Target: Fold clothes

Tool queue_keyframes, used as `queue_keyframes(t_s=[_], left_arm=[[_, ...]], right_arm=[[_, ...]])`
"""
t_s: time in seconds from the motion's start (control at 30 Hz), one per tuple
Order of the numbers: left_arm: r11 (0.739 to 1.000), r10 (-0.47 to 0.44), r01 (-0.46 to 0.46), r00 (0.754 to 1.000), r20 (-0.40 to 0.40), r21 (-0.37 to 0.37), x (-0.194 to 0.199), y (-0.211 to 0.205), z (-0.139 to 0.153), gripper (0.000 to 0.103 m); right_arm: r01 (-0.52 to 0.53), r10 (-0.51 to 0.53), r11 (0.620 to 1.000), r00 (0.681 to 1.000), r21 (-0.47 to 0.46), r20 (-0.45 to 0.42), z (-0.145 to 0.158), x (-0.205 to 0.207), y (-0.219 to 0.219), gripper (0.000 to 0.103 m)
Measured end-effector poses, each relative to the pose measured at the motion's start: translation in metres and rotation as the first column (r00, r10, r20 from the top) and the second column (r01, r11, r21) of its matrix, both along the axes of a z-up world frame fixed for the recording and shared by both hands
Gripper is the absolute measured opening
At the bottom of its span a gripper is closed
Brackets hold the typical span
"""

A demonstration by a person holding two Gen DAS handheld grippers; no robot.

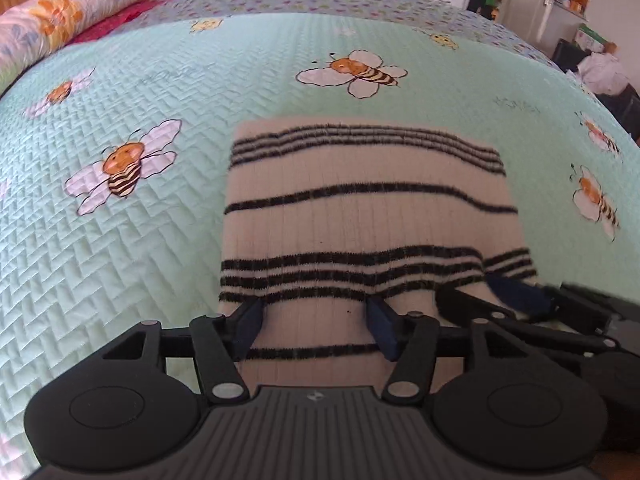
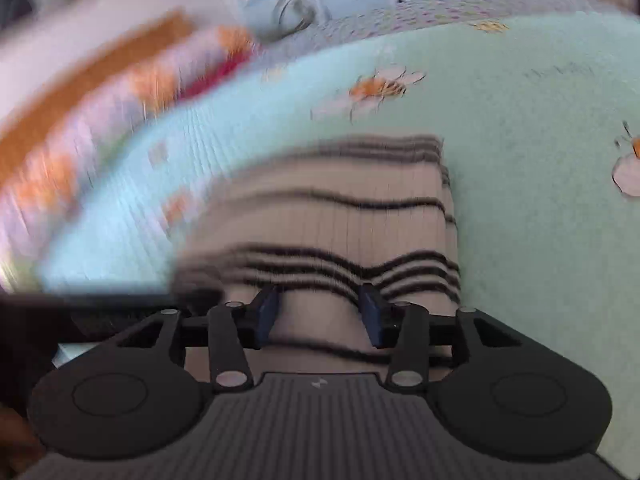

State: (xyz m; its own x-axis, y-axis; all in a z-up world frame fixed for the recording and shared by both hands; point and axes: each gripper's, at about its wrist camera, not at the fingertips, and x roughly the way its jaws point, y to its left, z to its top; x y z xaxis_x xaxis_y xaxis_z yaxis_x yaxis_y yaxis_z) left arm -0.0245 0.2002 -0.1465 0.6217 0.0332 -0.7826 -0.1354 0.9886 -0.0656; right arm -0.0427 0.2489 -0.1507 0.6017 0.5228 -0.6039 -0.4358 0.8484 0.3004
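Folded striped sweater [image 1: 368, 216] on bee quilt [image 1: 140, 260], left claw [image 1: 316, 320] and right claw [image 2: 320, 312] both spread (gripping nothing)

garment [image 1: 360, 220]: cream ribbed knit, thin black stripes single and in threes | state: folded into a compact rectangle, layered edges at its right side | pose: flat | place: on the bed's mint bee-print quilt [image 1: 140, 260]

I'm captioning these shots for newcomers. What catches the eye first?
A cream garment with black stripes lies folded at the centre of a mint bedspread printed with cartoon bees. The left gripper and right gripper sit open at its near edge. A floral bolster lies far left.
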Motion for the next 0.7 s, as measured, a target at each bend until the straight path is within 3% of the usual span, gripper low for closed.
queue_keyframes(t_s=[0.13, 0.23, 0.33, 0.43, 0.57, 0.67, 0.7], left_arm=[[1.000, -0.009, 0.009, 1.000, -0.007, -0.004, 0.002, 0.003, 0.003, 0.062], [1.000, -0.010, 0.010, 1.000, 0.005, 0.024, 0.000, -0.001, 0.003, 0.062], [0.998, -0.010, 0.009, 1.000, 0.018, 0.056, -0.003, -0.007, 0.003, 0.062], [0.997, -0.014, 0.012, 1.000, 0.018, 0.082, -0.004, -0.011, 0.004, 0.062], [0.994, -0.020, 0.018, 1.000, 0.018, 0.108, -0.004, -0.014, 0.004, 0.062], [0.994, -0.020, 0.019, 1.000, 0.015, 0.111, -0.003, -0.015, 0.005, 0.062], [0.993, -0.021, 0.019, 1.000, 0.016, 0.114, -0.003, -0.015, 0.005, 0.062]], right_arm=[[0.018, -0.017, 1.000, 0.999, 0.021, -0.050, 0.022, 0.001, -0.006, 0.042], [0.021, -0.022, 0.998, 1.000, 0.062, 0.012, 0.050, -0.022, -0.013, 0.040], [0.017, -0.018, 1.000, 0.998, 0.020, 0.061, 0.060, -0.046, -0.014, 0.040], [-0.040, 0.035, 0.996, 0.997, -0.078, -0.064, 0.021, -0.040, -0.009, 0.040], [-0.071, 0.070, 0.994, 0.997, -0.087, -0.020, 0.012, -0.045, -0.012, 0.040], [-0.053, 0.051, 0.998, 0.998, -0.042, -0.048, 0.030, -0.045, -0.018, 0.040], [-0.057, 0.057, 0.998, 0.998, -0.029, -0.014, 0.038, -0.052, -0.019, 0.040]])
